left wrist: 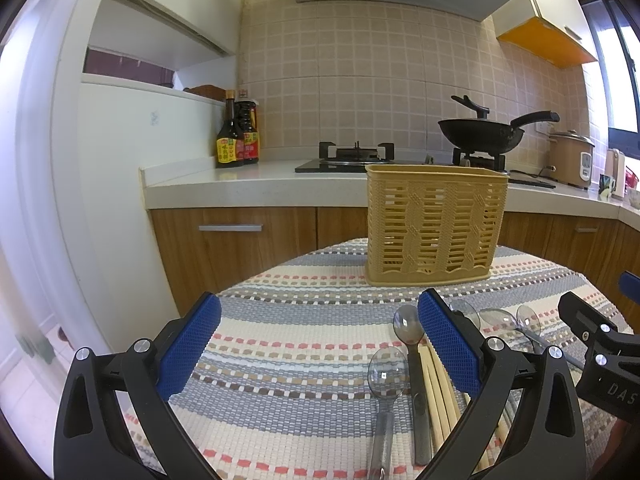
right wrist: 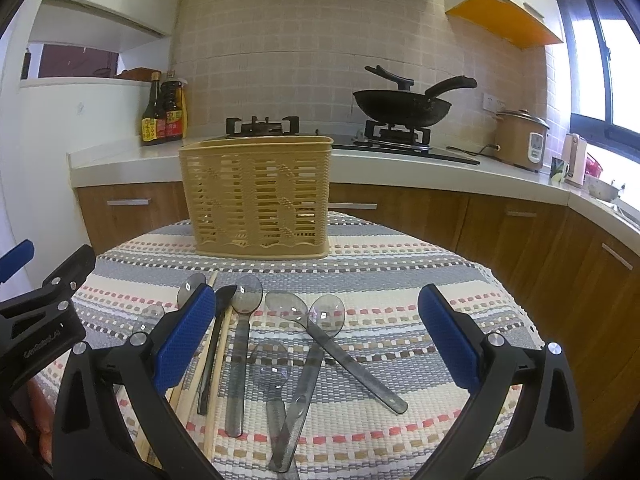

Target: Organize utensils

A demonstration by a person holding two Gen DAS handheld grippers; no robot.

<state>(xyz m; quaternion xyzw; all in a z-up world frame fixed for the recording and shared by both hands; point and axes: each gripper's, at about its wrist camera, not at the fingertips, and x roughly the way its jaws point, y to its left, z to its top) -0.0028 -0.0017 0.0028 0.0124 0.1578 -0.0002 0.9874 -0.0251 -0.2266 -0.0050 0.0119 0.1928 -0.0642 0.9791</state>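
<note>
A tan slotted utensil basket (left wrist: 434, 226) stands upright at the far side of the striped cloth; it also shows in the right wrist view (right wrist: 258, 198). Several clear grey plastic spoons (right wrist: 304, 344) lie flat in front of it, some crossed, beside wooden chopsticks (right wrist: 218, 364) and a dark spoon (right wrist: 212, 344). In the left wrist view two spoons (left wrist: 386, 384) and the chopsticks (left wrist: 438, 388) lie by the right finger. My left gripper (left wrist: 320, 354) is open and empty above the cloth. My right gripper (right wrist: 316, 348) is open and empty above the spoons.
The striped woven cloth (right wrist: 400, 280) covers a small round table. Behind it runs a white counter (right wrist: 400, 164) with wooden cabinets, a gas hob, a black wok (right wrist: 402, 108), sauce bottles (right wrist: 164, 114) and a rice cooker (right wrist: 520, 140).
</note>
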